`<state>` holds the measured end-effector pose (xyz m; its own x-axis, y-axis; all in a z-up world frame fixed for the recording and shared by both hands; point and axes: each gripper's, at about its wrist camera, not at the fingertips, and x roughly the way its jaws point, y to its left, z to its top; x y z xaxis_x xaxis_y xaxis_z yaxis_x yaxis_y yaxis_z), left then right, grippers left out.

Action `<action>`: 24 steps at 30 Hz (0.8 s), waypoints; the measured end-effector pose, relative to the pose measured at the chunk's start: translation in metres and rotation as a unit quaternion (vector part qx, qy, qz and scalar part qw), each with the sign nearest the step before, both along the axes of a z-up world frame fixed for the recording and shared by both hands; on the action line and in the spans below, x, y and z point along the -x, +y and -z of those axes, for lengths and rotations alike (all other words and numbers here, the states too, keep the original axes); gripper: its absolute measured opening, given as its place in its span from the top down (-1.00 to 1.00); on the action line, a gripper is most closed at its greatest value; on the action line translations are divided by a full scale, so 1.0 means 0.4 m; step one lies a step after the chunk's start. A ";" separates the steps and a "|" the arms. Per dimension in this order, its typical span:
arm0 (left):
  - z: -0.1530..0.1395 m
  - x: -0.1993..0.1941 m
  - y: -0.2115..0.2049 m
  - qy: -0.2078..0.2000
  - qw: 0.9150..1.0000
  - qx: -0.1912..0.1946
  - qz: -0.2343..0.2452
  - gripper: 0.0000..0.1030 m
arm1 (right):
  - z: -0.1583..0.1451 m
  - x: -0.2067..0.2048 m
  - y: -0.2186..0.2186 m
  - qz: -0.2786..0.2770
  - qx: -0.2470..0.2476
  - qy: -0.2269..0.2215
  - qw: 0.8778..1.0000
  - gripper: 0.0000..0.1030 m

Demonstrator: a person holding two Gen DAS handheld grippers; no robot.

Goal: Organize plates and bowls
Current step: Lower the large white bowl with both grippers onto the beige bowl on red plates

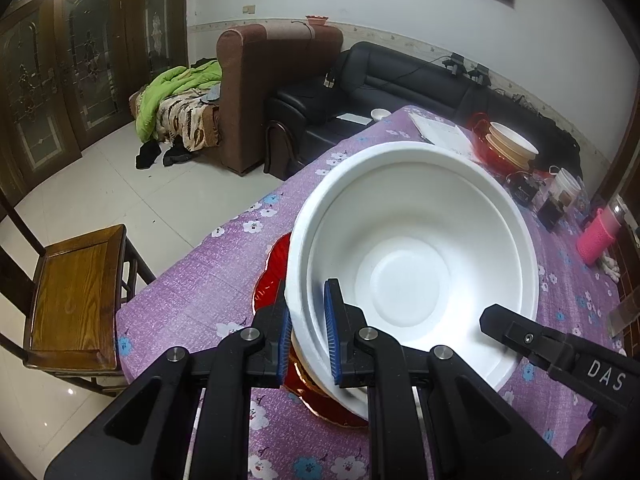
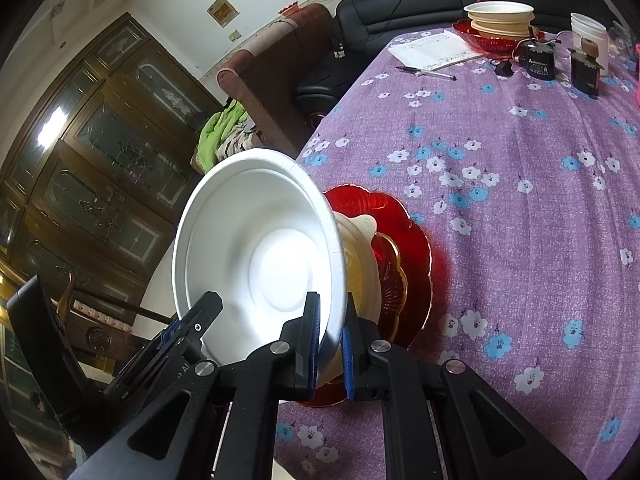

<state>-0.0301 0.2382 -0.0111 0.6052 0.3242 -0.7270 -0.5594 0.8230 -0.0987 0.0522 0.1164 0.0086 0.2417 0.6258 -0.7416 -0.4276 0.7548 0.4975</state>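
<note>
Right now a long table under a purple cloth printed with blue and white flowers [image 2: 520,184] is taking up most of the room in front of me, with a black leather sofa [image 1: 400,76] running along its far end. Near the table's close edge a big white foam bowl [image 1: 412,264] is being held tipped up on its side by both tools at once — its open face is showing to each camera. Under and behind it a cream bowl [image 2: 360,276] is sitting on a red scalloped glass plate with a gold rim [image 2: 404,264], which is lying flat on the cloth.

The left gripper [image 1: 308,332] is clamping the foam bowl's rim, one blue pad [image 1: 330,332] inside the bowl and the other outside against the wall. The right gripper [image 2: 330,340] is pinching the opposite part of the same rim in the same way, blue pads pressing either side.

At the far end another stack is waiting — cream and white bowls nested in a second red glass dish [image 2: 500,38]. Just beside it a sheet of white paper [image 2: 436,50] is lying with a pen [image 2: 426,73] close by, well apart from the held bowl.
</note>
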 end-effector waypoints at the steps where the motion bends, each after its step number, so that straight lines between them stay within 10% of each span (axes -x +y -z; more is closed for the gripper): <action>1: -0.002 -0.001 0.001 0.002 1.000 -0.001 0.001 0.75 | 0.001 -0.001 0.000 -0.001 0.000 0.005 1.000 0.83; 24: 0.009 -0.007 0.005 0.014 1.000 0.000 -0.004 0.75 | 0.012 -0.010 0.008 -0.007 -0.002 0.030 1.000 0.76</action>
